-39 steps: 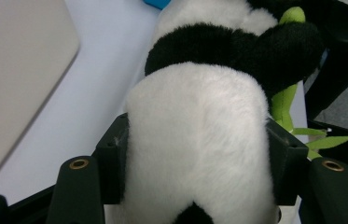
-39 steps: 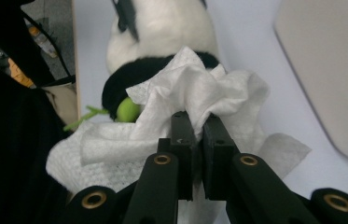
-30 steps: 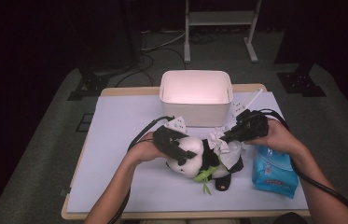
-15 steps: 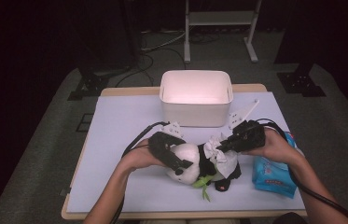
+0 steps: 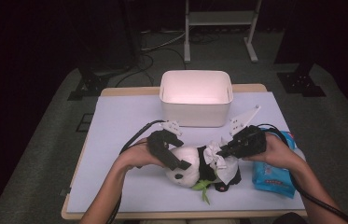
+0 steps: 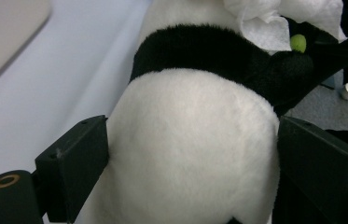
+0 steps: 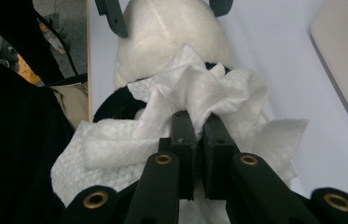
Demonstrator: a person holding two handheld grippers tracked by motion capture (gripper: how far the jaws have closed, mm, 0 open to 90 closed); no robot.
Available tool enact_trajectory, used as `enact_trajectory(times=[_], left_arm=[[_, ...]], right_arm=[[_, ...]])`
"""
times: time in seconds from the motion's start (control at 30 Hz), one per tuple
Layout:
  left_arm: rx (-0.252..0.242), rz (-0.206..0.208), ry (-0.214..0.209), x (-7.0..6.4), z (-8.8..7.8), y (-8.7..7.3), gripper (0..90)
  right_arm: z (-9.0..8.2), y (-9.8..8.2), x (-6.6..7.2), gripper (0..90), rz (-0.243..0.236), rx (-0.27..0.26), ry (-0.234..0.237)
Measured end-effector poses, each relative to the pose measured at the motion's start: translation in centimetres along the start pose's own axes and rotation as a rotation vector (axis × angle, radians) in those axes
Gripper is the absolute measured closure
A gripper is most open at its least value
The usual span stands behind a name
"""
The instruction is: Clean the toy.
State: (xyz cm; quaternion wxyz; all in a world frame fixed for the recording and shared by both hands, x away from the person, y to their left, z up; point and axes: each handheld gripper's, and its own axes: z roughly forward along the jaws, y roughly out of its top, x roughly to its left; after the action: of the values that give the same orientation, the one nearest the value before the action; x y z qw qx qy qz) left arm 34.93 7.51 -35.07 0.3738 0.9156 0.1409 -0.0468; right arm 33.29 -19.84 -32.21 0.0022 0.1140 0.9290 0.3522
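Tabletop: panda (image 5: pixel 186 167) between wide left tongs (image 5: pixel 170 150).

Overhead light is hitting the table (image 5: pixel 115 140) hard while the surrounding floor is falling off into near black. The white bin (image 5: pixel 196 95) is glowing, its inside nearly blowing out. High view is looking soft and slightly grainy. In the left gripper view the panda toy (image 6: pixel 190 154) is sitting sharp and evenly lit. In the right gripper view the wipe (image 7: pixel 199 98) is staying crisp, left side sinking into dark shadow.
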Motion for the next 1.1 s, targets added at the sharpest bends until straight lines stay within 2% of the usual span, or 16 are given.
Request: enact_trajectory(times=[0.13, 0.37, 0.47, 0.63, 0.7, 0.73, 0.9, 1.1], left_arm=[[0.019, -0.009, -0.009, 0.1, 0.5, 0.2, 8.6], [0.056, 0.002, -0.023, 0.1, 1.5, 0.3, 6.9], [0.065, 0.027, -0.018, -0.1, 1.8, 0.3, 12.6], [0.035, 0.056, 0.015, -0.2, 1.3, 0.1, 31.2], [0.011, 0.059, 0.024, -0.1, 1.1, 0.0, 34.7], [0.000, 0.057, 0.028, -0.1, 1.1, 0.0, 35.8], [-0.034, 0.098, 0.053, 0.1, 0.4, 0.4, 38.1], [-0.077, 0.165, 0.135, 0.1, -0.3, 1.3, 38.9]], right_arm=[[0.1, 0.0, 0.3, 84.6, 0.003, -0.001, 0.000], [0.1, -0.2, 0.3, 84.5, -0.003, -0.011, 0.009], [0.2, -0.2, 0.4, 84.4, 0.001, -0.009, 0.008], [-0.1, -0.1, 0.2, 84.3, -0.004, -0.021, -0.003], [-0.4, 0.0, 0.0, 84.2, 0.001, -0.026, -0.006], [-0.5, 0.1, -0.1, 84.2, 0.004, -0.026, -0.010], [-1.2, 0.7, -0.9, 84.2, 0.008, -0.031, -0.012], [-2.8, 1.9, -2.4, 84.2, 0.027, -0.044, -0.069]])
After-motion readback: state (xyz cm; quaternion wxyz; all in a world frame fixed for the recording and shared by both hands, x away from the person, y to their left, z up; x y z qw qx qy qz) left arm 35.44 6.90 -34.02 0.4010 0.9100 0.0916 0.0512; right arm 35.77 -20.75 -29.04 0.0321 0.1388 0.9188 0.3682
